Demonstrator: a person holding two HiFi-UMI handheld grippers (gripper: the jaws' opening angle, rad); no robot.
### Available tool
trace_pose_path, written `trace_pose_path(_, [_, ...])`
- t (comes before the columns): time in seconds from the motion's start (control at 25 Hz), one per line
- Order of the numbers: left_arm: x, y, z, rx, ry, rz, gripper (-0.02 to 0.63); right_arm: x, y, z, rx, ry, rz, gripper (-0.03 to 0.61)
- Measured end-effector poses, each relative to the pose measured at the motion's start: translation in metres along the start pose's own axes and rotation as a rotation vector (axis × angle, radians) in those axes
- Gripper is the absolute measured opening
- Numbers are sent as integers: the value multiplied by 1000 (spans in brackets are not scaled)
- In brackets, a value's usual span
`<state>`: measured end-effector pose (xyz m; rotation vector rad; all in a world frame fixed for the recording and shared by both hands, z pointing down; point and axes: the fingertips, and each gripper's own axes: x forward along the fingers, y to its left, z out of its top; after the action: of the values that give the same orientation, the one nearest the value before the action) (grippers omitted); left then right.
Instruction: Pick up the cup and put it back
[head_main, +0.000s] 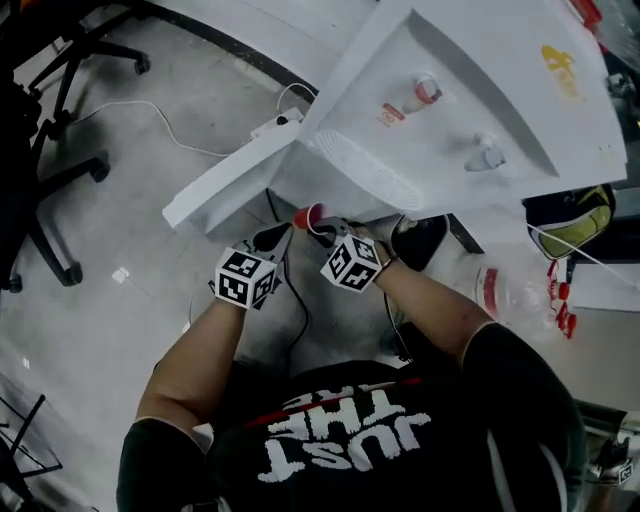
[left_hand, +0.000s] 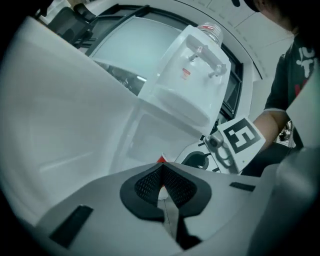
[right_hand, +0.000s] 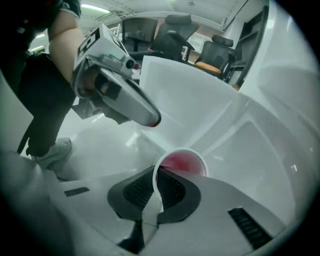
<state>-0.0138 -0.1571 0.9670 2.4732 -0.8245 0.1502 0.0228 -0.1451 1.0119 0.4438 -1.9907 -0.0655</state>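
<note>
The person is wearing a black short-sleeved T-shirt (head_main: 400, 470) carrying white block lettering and a red stripe. The left hand-held gripper (left_hand: 161, 172) and right hand-held gripper (right_hand: 156, 175) are showing pale grey shells with black mesh pads. Behind each, a white cube with black square markers (head_main: 245, 277) is riding.

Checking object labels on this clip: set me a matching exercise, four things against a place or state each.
1 cup
2 water dispenser
3 office chair
4 power strip

a black, at the head view's left edge
b small, lying on the floor
c wall pinched in the right gripper
d white, with two taps

Pairs: 1-c, 2-d, 3-a, 4-b
</note>
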Motion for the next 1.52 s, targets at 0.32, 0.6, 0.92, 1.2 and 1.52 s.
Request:
trace_pose_path(0.32, [9, 33, 2, 26, -40, 68, -2, 73, -48, -62, 186, 207, -57, 38])
trace_pose_path(0.6, [1, 41, -13, -11, -26, 79, -2, 104, -92, -100, 229, 304, -144, 38])
trace_pose_path(0.92, [10, 40, -22, -11, 1, 56, -2, 131, -118, -111, 213, 341, -175, 40])
trace_pose_path(1.2, [25, 30, -23, -13, 11, 21, -2, 129, -123, -114, 228, 343, -192, 48])
trace_pose_path(1.52, [23, 25, -23, -5, 12, 14, -2, 117, -120, -106, 229, 310, -249, 178])
